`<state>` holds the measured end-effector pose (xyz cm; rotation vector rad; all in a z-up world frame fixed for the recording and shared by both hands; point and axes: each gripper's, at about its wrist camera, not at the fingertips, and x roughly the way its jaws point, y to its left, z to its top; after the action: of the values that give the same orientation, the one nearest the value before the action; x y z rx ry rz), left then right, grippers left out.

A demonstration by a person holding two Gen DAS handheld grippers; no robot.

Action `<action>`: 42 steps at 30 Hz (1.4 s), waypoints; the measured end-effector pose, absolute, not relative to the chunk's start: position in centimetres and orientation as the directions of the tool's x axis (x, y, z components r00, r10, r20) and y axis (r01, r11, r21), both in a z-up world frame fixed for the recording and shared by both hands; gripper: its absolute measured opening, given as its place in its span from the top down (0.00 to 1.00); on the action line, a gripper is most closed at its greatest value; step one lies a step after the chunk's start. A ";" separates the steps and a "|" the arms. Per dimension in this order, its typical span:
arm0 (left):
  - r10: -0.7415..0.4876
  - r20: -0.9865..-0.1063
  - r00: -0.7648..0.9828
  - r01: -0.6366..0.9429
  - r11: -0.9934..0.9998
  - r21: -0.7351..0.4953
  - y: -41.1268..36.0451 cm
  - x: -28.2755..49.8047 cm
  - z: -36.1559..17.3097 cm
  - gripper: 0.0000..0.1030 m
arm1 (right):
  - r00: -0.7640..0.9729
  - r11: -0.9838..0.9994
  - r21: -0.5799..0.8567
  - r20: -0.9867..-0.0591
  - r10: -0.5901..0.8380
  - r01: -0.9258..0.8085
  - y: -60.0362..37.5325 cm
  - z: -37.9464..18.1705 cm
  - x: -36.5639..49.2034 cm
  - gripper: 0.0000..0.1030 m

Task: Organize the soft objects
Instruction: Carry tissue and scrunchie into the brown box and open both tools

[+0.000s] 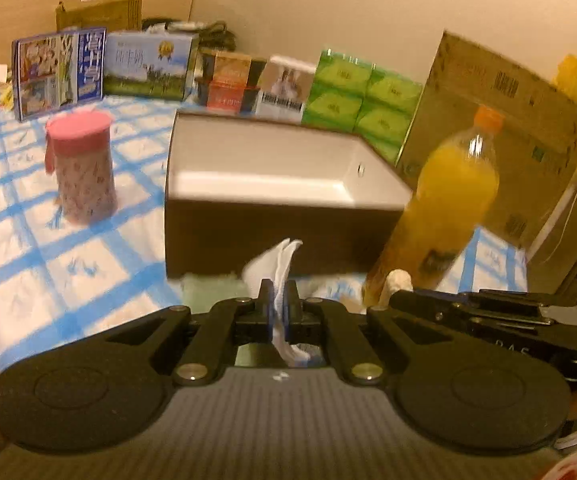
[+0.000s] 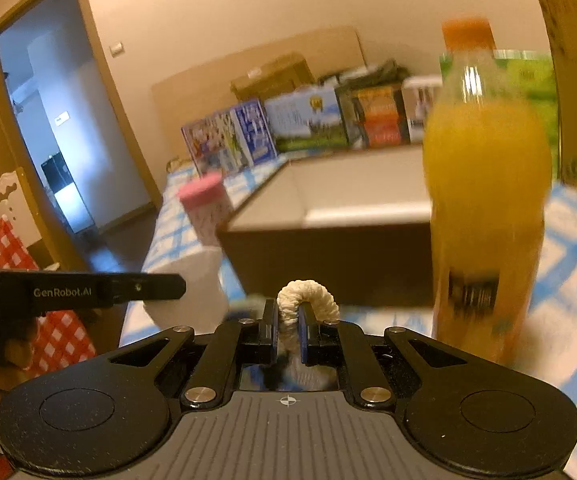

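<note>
My left gripper is shut on a white cloth that sticks up between its fingers and hangs below them. My right gripper is shut on a cream knitted cloth that loops over its fingertips. A brown open box with a white inside stands just ahead of both grippers; it also shows in the right wrist view. A pale green fluffy cloth lies on the table in front of the box. The right gripper body shows at the right of the left wrist view.
An orange drink bottle stands right of the box, close to my right gripper. A pink-lidded canister stands left of it. Boxes and green tissue packs line the wall. A large cardboard box stands at right.
</note>
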<state>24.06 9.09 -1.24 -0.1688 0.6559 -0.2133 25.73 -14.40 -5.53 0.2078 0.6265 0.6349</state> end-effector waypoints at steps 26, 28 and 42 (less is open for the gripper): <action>-0.215 -0.473 0.855 0.134 0.971 -0.200 11.7 29.2 3.6 0.98 | 0.726 0.830 0.278 -0.402 0.558 -0.484 -9.5 -0.2 33.9 0.91; -0.227 -0.465 0.856 0.138 0.966 -0.218 12.0 31.2 4.0 0.98 | 0.734 0.838 0.280 -0.403 0.546 -0.469 -8.7 0.1 35.6 0.90; -0.251 -0.547 0.799 0.114 0.956 -0.271 12.3 40.8 0.3 0.86 | 0.737 0.882 0.313 -0.490 0.467 -0.351 -7.5 -2.7 44.1 0.49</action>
<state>40.84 12.27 0.28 -0.2301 0.6163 -0.1978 44.09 -7.45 -2.67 0.2052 0.5907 0.4527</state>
